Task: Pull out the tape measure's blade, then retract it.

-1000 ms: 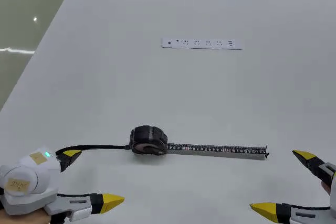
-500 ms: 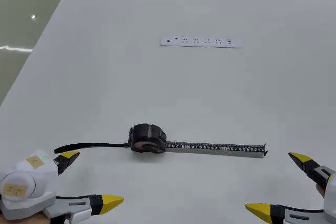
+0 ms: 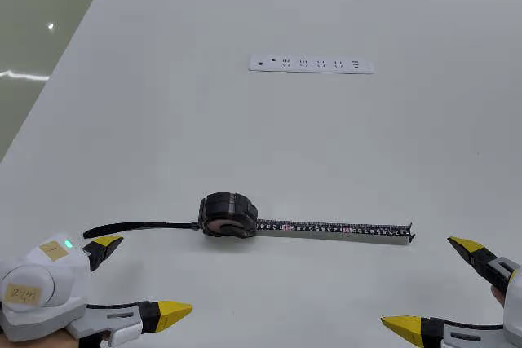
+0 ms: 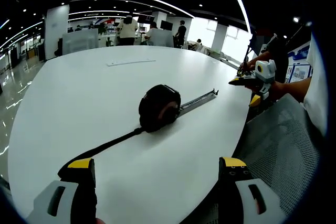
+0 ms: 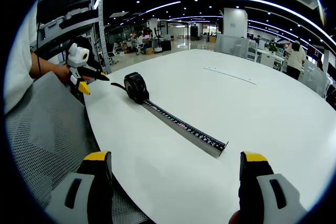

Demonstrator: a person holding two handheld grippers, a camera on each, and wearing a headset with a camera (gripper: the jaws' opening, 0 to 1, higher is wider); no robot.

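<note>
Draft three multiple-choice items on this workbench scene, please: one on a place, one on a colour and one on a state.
1. Where does the flat white power strip lie relative to the round black tape measure case?
A) Beyond it, farther from the person
B) On top of it
C) Under it

2. What colour are the tips of the left hand-held gripper and the right hand-held gripper?
A) Red
B) Yellow
C) Green

3. In what state is the grey metal blade?
A) Fully wound in
B) Clamped by a hand-held gripper
C) Pulled out, flat on the white table

Answers: 1 A, the strip sits higher up the head view, apart from the case; 2 B, all four tips are yellow; 3 C, the blade stretches from the case across the table, and both hand-held grippers stand open.
</note>
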